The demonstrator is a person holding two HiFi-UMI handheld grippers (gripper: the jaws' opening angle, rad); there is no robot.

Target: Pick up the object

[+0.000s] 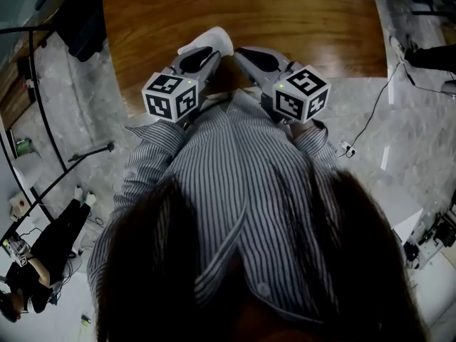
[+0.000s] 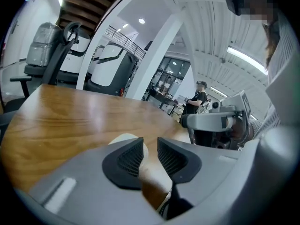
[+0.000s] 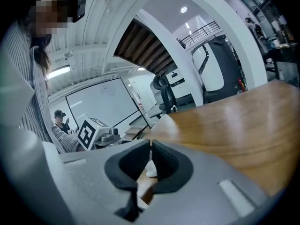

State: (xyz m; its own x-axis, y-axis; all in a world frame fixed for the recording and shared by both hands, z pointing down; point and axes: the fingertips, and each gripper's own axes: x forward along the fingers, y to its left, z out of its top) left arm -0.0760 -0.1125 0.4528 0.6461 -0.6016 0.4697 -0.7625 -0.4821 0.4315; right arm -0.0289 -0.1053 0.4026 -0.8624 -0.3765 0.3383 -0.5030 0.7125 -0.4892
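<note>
Spread the narrowly parted left tool [image 2: 150, 143] wider, ease it around the white object [image 1: 216, 40] lying on the tabletop [image 1: 299, 13] right at the left tool's tips, squeeze only after flanking it with both pads [image 2: 129, 159], and keep the right tool [image 3: 150, 145], pinched together just beside the left tool, clear.

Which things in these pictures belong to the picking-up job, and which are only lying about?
Belong to the job:
white object
left tool
right tool
wooden table

Just lying about:
office chair
whiteboard
</note>
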